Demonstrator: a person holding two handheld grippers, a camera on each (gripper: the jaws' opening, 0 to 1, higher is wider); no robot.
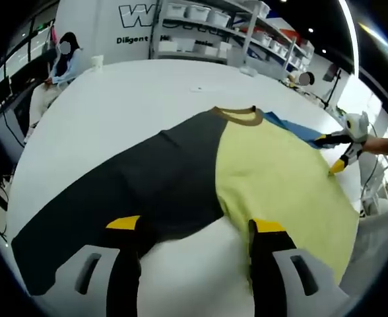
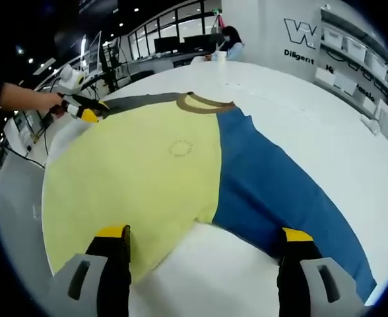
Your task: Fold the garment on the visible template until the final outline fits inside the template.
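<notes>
Left gripper view: tool [image 1: 197,228] agape over garment [image 1: 200,165]

A large white table [image 1: 148,86] is backed by shelves [image 1: 207,26] of white bins; windows [image 2: 161,30] and ceiling lights are seen beyond.

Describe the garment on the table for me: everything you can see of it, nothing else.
The garment is a long-sleeved top lying flat and spread out on the white table. Its body is pale yellow, one sleeve dark grey, the other blue, with an olive-brown ribbed collar. The fabric looks like soft knit, with a faint round mark on the chest. It is unfolded, sleeves angled outward. The left gripper and right gripper sit open at its hem edge.
</notes>
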